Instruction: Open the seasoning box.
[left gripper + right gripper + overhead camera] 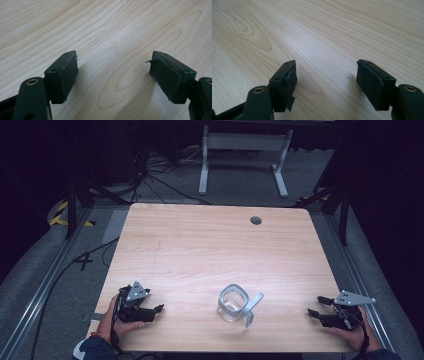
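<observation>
- wooden table (200, 250), pale grain, round cable hole (256, 220) near far edge.
- clear glass mug (233, 303) with handle stands near the front edge, between the two grippers, well apart from both.
- left gripper (159, 309) at front left corner, jaws spread, nothing between.
- right gripper (317, 305) at front right corner, jaws spread, nothing held.
- left gripper view: jaw pads (68, 75) frayed at edges.
</observation>
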A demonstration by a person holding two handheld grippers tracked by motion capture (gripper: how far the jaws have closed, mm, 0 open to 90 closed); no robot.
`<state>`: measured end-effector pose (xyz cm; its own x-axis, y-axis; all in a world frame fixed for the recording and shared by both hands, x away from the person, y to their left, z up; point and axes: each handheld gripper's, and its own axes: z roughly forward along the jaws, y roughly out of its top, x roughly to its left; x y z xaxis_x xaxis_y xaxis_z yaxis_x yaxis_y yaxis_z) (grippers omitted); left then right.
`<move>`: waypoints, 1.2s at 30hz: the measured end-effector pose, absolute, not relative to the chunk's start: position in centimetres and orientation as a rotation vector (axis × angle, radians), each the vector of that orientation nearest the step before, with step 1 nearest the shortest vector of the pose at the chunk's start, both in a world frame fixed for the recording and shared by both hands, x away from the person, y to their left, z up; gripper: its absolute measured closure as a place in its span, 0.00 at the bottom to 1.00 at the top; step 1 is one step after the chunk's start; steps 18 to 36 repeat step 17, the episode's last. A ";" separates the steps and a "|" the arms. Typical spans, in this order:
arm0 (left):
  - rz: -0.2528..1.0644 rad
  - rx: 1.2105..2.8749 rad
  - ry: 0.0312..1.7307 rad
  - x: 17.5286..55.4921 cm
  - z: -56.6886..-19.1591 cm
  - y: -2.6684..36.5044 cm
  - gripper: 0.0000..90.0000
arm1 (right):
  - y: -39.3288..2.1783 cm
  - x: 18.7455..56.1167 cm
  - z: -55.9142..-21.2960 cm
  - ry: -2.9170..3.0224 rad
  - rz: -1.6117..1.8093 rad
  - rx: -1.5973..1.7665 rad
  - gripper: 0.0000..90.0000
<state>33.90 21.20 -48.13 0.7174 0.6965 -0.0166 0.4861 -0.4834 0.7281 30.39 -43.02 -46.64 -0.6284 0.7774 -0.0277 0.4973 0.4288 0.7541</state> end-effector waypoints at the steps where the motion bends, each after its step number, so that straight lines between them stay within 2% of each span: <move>1: 0.367 2.182 0.889 33.9 -48.1 21.2 0.26 | -43.0 30.4 -46.6 2.315 1.037 1.087 0.36; 36: 0.365 2.184 0.895 34.0 -48.1 21.2 0.25 | -43.0 30.5 -46.6 2.325 1.040 1.078 0.35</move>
